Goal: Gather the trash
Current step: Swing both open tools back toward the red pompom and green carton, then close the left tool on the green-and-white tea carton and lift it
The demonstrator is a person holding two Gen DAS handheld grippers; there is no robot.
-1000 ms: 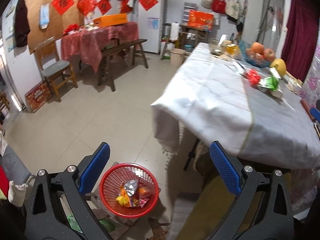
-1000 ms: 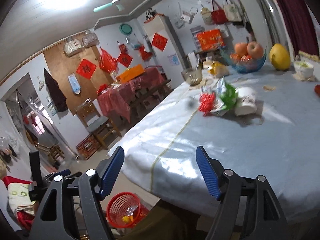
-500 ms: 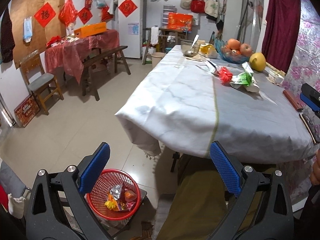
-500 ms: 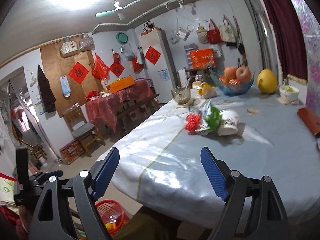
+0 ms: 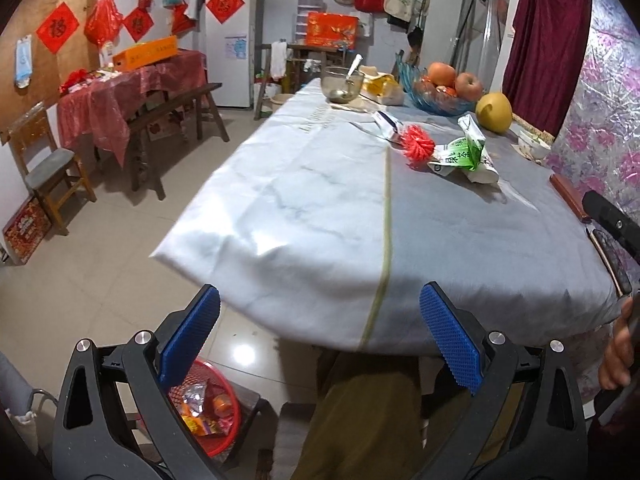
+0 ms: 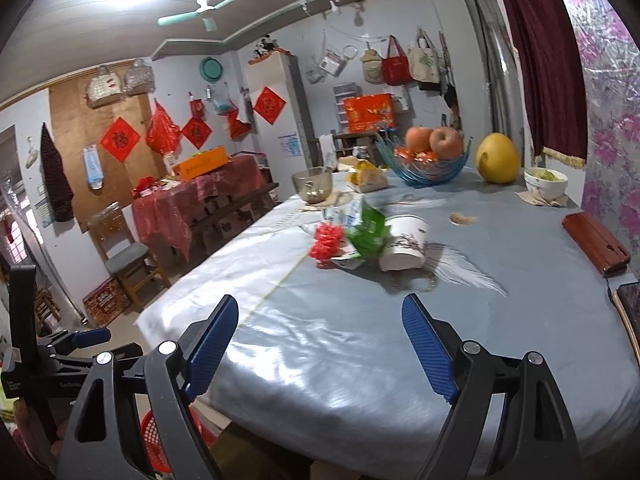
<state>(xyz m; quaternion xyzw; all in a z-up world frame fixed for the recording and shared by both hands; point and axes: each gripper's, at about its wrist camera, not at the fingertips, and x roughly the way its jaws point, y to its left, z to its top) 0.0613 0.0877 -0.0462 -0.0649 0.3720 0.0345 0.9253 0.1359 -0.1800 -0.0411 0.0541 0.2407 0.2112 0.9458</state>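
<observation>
Trash cluster on counter point(image 6: 500, 320), well ahead of both empty, spread tongs — right tongs point(image 6: 320, 344), left tongs point(image 5: 320, 340): red bow point(image 6: 328, 242), green wrapper point(image 6: 370, 234), tipped paper cup point(image 6: 404, 242); advisable to pinch one piece at a time for the red basket point(image 5: 224, 412) below the left tongs.

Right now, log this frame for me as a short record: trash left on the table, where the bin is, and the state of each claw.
trash on table: red bow, green wrapper, tipped paper cup, foil packet, clustered mid-table
bin: red basket on the floor by the table's near corner, wrappers already inside
left claw: open, empty, at the table's near edge
right claw: open, empty, over the cloth, short of the trash
not trash: fruit bowl, pomelo
</observation>
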